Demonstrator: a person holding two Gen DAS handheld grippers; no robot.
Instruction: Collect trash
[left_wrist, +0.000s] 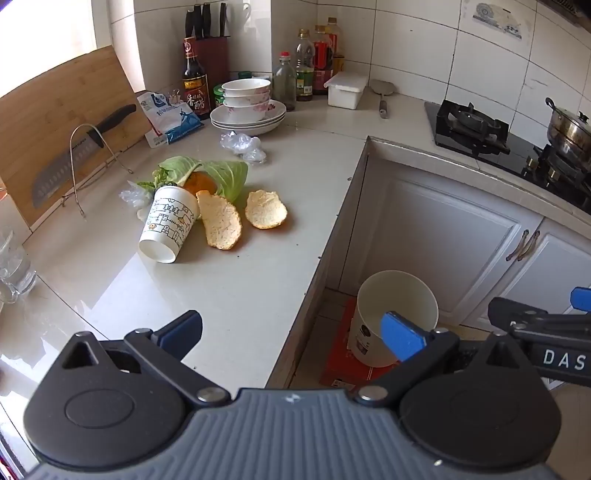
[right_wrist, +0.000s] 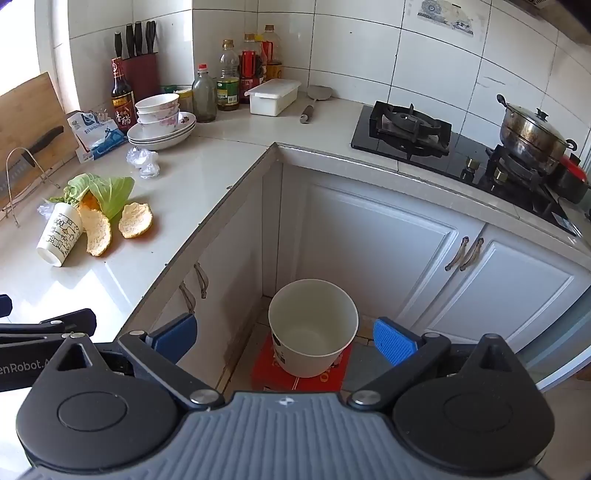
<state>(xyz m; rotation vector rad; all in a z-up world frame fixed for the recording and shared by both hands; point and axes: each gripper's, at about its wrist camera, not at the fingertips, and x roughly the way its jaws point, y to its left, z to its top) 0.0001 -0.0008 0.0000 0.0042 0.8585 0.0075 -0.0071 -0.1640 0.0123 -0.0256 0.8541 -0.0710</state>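
Trash lies in a loose heap on my glossy pale counter (left_wrist: 236, 295): a paper cup (left_wrist: 168, 225) printed with line drawings, tipped on its side with the open mouth toward me; two curled peels (left_wrist: 221, 221), rough and pithy inside with orange edges; a crinkled green cabbage leaf (left_wrist: 225, 175) behind them; and a wad of clear plastic film (left_wrist: 243, 144) farther back, near the stacked bowls (left_wrist: 246, 96). My left gripper (left_wrist: 291, 338) hangs over the counter's near edge, jaws spread wide with nothing between the ribbed blue pads; the heap sits well ahead of it and a little left. My right gripper (right_wrist: 284, 339) is likewise spread and empty, aimed down at the floor corner between the white cabinet doors (right_wrist: 373, 243), where a smooth white bucket (right_wrist: 313, 332), round and open-topped, stands on a flat red box (right_wrist: 266, 373). The bucket shows between that gripper's pads but well below them. From there the trash lies far off to the left, up on the counter.
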